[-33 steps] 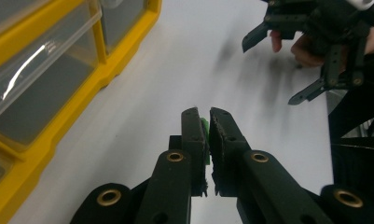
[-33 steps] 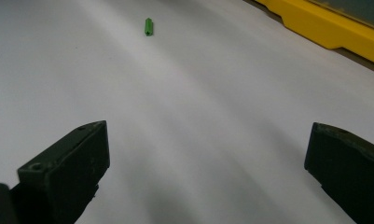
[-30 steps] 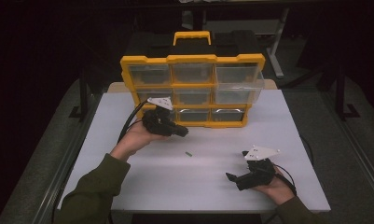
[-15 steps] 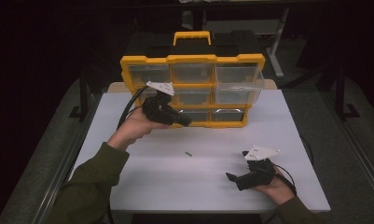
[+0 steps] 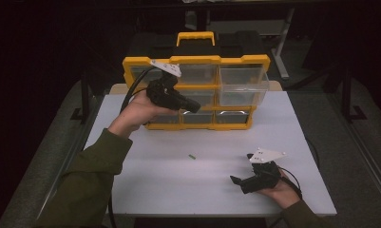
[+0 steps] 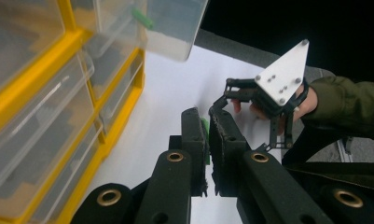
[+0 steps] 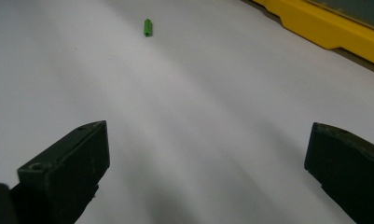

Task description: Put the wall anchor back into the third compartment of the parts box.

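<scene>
My left gripper (image 5: 194,106) is held up in front of the yellow drawer organizer (image 5: 136,64), level with its middle row. In the left gripper view its jaws (image 6: 207,116) are shut on a small green peg (image 6: 205,133). The clear top-right drawer (image 5: 242,85) is pulled out, and a green peg (image 6: 142,18) lies inside it. Another green peg (image 5: 192,156) lies on the white table (image 5: 145,190), also in the right gripper view (image 7: 147,27). My right gripper (image 5: 241,167) rests on the table at the front right, jaws (image 7: 208,135) wide open with nothing between them.
The organizer stands upright at the back of the table, with a yellow handle (image 5: 195,37) on top and its yellow base edge (image 7: 324,28) near the right gripper. Cables trail from both grippers. Dark floor surrounds the table.
My left gripper has risen with the green peg, from the bottom drawer row up to the middle row and slightly right. The right gripper has stayed still.
</scene>
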`<state>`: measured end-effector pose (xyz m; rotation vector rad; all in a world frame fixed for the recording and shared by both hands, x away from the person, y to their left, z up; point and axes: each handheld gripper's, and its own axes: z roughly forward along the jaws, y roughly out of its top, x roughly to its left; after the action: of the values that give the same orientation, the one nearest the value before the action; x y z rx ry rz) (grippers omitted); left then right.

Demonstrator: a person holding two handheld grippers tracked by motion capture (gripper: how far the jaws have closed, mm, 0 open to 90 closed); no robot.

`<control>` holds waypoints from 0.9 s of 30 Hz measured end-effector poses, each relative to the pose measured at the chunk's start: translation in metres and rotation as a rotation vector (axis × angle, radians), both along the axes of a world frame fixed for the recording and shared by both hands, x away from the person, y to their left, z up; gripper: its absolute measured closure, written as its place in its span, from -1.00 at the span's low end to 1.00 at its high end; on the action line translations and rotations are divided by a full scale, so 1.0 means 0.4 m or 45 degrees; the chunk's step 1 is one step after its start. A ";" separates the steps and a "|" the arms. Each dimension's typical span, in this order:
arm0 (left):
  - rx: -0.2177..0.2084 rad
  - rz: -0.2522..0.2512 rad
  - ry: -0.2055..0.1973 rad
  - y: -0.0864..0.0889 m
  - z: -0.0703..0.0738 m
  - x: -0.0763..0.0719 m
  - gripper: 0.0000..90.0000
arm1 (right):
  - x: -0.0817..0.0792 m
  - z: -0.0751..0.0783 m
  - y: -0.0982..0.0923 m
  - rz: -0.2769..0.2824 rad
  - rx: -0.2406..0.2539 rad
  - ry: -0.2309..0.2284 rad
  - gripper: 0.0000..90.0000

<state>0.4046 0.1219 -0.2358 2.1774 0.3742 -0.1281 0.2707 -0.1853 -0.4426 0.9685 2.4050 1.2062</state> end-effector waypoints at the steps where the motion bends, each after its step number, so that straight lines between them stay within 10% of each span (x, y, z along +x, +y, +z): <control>1: -0.001 -0.002 -0.001 -0.002 0.007 0.002 0.89 | 0.000 0.000 0.000 0.000 -0.001 0.001 -1.00; 27: -0.009 -0.023 -0.108 -0.081 0.198 0.043 0.89 | -0.001 0.001 -0.001 -0.002 -0.003 -0.001 -1.00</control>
<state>0.4216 0.0894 -0.1565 2.1721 0.3059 -0.0471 0.2702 -0.1856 -0.4424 0.9687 2.4041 1.2027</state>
